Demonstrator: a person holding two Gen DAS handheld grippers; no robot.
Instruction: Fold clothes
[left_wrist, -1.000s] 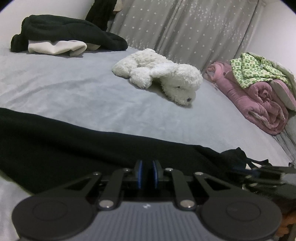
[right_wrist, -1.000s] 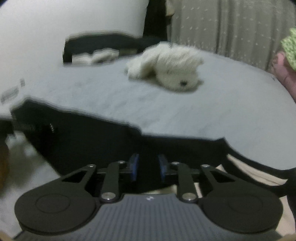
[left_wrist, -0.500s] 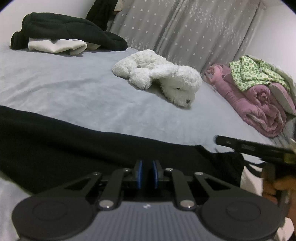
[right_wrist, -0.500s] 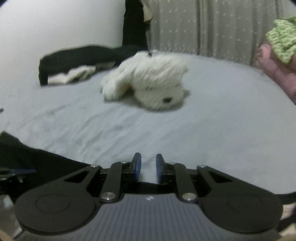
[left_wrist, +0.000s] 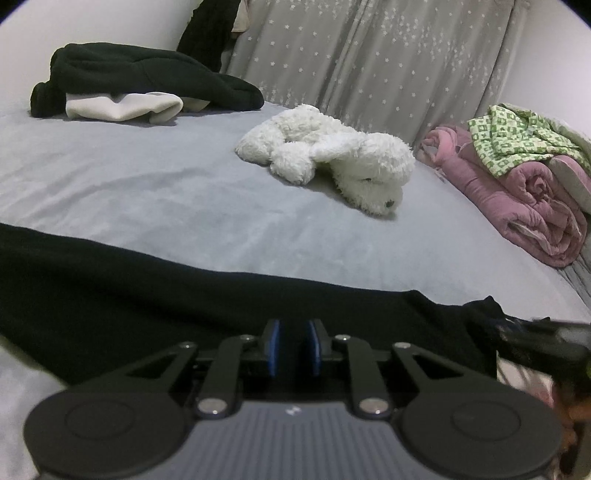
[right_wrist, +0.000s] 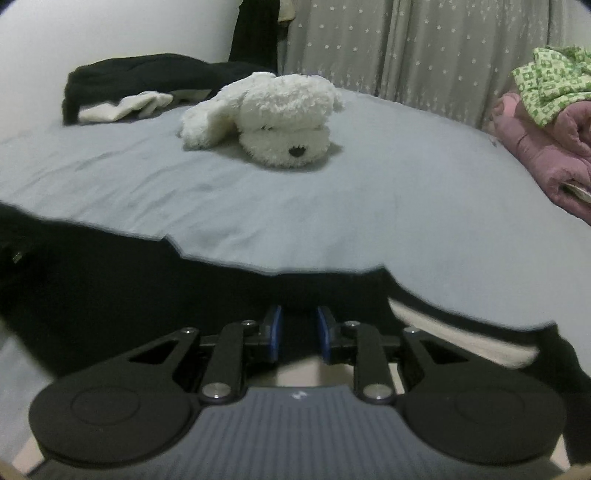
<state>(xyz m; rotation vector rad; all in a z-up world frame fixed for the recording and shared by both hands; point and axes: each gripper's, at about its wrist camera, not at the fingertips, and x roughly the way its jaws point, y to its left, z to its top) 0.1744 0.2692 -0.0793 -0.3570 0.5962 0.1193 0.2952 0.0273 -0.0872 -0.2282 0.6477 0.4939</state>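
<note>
— Garment first: where's the black garment (left_wrist: 155, 295)?

— Spread flat along the near edge of the grey bed (left_wrist: 147, 192), under both tools. The left gripper (left_wrist: 293, 345) and right gripper (right_wrist: 298, 332) have just been opening, each with a narrow gap over the cloth; neither pinches it.

— Beyond that?

— A white plush dog (left_wrist: 332, 162) mid-bed, dark and cream clothes (left_wrist: 129, 88) far left, pink quilt (left_wrist: 517, 192) with a green-checked top (left_wrist: 517, 140) right, starred grey curtain (left_wrist: 369, 59) behind.

Grey bed sheet (left_wrist: 155, 192) across mid-frame. Grey star-dotted curtain (left_wrist: 369, 66) at upper centre and right, plain white wall (left_wrist: 92, 22) at upper left. Dim, even light, soft shadows.
</note>
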